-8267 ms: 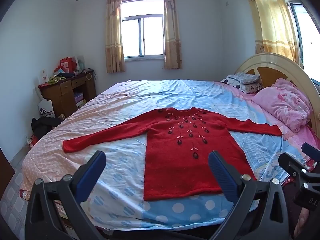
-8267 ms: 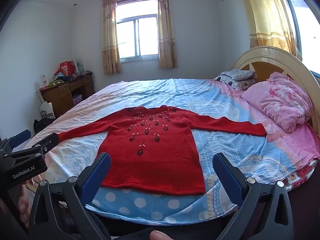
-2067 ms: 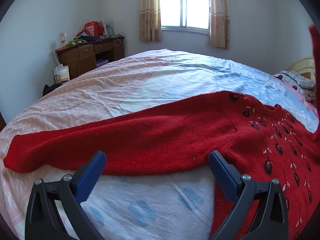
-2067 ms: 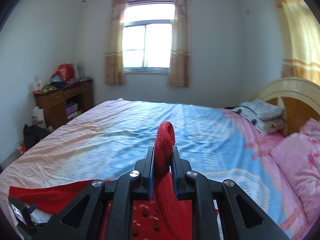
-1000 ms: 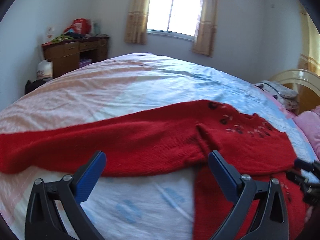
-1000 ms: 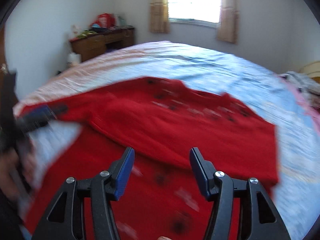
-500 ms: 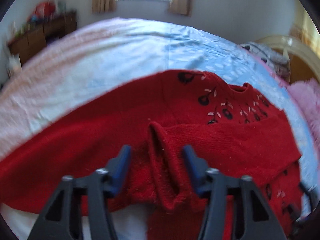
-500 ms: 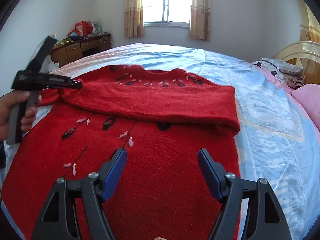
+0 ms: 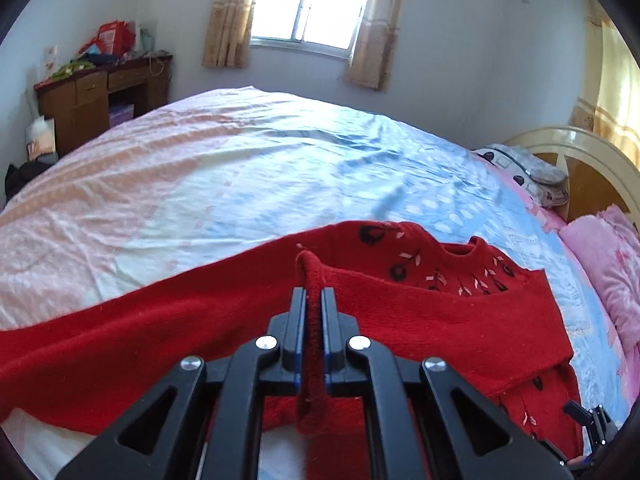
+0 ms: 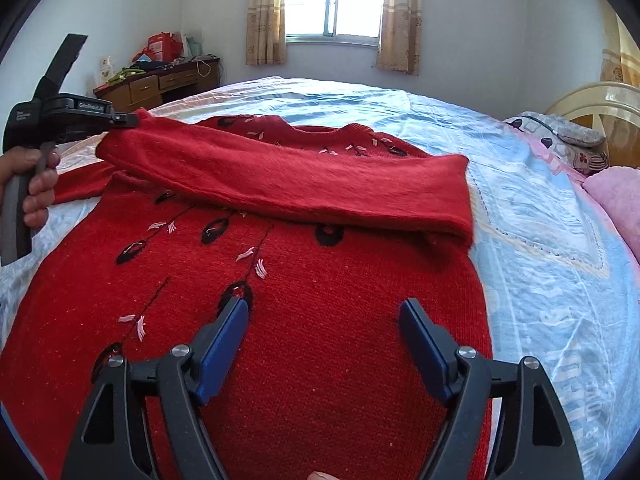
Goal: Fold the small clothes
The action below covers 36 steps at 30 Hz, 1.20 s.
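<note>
**Red sweater, one sleeve across the chest**

Red knit covered most of both views: the sweater lay face up on the bed, its black and pink stitched sprigs running down the front from the collar. The sweater's right-hand sleeve was folded over the chest, lying as a band across the body below the collar, with the fold at the sweater's right edge. The other sleeve stretched out flat from the sweater toward the left side of the bed.

The left gripper had its jaws pinched together on the cuff of the folded sleeve, the knit standing up as a thin ridge between the blue pads. In the right wrist view that same gripper sat at the sweater's left shoulder, held by a hand just off the sweater's left edge, with the cuff lifted slightly off the body.

The right gripper hovered over the lower half of the sweater with its jaws spread wide and nothing between them; whether its tips touched the knit could not be told.

Beyond the sweater, the sheet ran pink to blue toward a window with curtains. A wooden desk stood left of the sweater by the wall, and a pink pillow lay to its right near the headboard.
</note>
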{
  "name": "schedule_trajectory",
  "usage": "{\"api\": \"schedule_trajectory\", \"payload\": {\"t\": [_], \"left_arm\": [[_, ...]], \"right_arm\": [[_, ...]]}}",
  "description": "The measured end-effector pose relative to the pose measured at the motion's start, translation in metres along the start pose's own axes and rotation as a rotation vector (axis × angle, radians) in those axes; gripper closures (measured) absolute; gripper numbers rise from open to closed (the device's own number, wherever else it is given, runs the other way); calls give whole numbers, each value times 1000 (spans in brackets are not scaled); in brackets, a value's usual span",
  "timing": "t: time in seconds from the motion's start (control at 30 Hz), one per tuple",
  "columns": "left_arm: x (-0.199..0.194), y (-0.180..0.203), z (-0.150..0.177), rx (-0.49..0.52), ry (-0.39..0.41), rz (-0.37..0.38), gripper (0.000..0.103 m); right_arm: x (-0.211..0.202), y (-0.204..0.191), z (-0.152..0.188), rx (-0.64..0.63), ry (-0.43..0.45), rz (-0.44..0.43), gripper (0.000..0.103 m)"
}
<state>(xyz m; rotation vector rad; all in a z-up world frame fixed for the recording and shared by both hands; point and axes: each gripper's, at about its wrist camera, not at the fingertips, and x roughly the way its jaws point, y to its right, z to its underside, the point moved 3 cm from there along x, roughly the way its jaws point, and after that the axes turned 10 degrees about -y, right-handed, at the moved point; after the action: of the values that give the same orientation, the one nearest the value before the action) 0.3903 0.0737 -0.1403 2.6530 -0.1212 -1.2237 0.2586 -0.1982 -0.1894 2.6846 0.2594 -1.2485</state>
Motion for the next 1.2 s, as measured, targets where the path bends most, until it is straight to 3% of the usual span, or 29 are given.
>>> {"api": "schedule_trajectory", "payload": {"t": [0.2, 0.33, 0.37, 0.43, 0.53, 0.67, 0.73, 0.8, 0.87, 0.97, 1.1, 1.2], "left_arm": [[22, -11, 28, -37, -87, 3, 96], [27, -12, 34, -49, -108, -31, 89], [27, -12, 34, -51, -109, -32, 86], [23, -13, 34, -45, -101, -58, 63], [16, -14, 35, -35, -70, -92, 49], [9, -15, 41, -17, -60, -110, 44], [5, -18, 44, -21, -57, -109, 36], [-4, -24, 49, -20, -53, -106, 34], [-14, -29, 53, -7, -41, -109, 31], [-31, -42, 62, 2, -14, -158, 20], [-52, -74, 72, -29, 6, -221, 19], [-64, -99, 77, -73, 16, -268, 15]], "right_arm": [[2, 4, 0, 25, -10, -20, 21], [-3, 4, -6, 16, -14, -13, 20], [-8, 3, -11, 11, 3, -24, 20], [-21, 2, -29, -21, 66, -29, 20], [-27, 4, -62, -58, 116, 20, 20], [10, 30, -88, 25, 18, -7, 20], [36, 47, -85, 77, -73, 25, 20], [58, 64, -72, 130, -178, 34, 20], [54, 80, -65, 206, -163, -23, 20], [34, 86, -65, 245, -136, 48, 20], [10, 60, -83, 192, -38, 24, 20], [14, 27, -95, 90, -24, -14, 20]]}}
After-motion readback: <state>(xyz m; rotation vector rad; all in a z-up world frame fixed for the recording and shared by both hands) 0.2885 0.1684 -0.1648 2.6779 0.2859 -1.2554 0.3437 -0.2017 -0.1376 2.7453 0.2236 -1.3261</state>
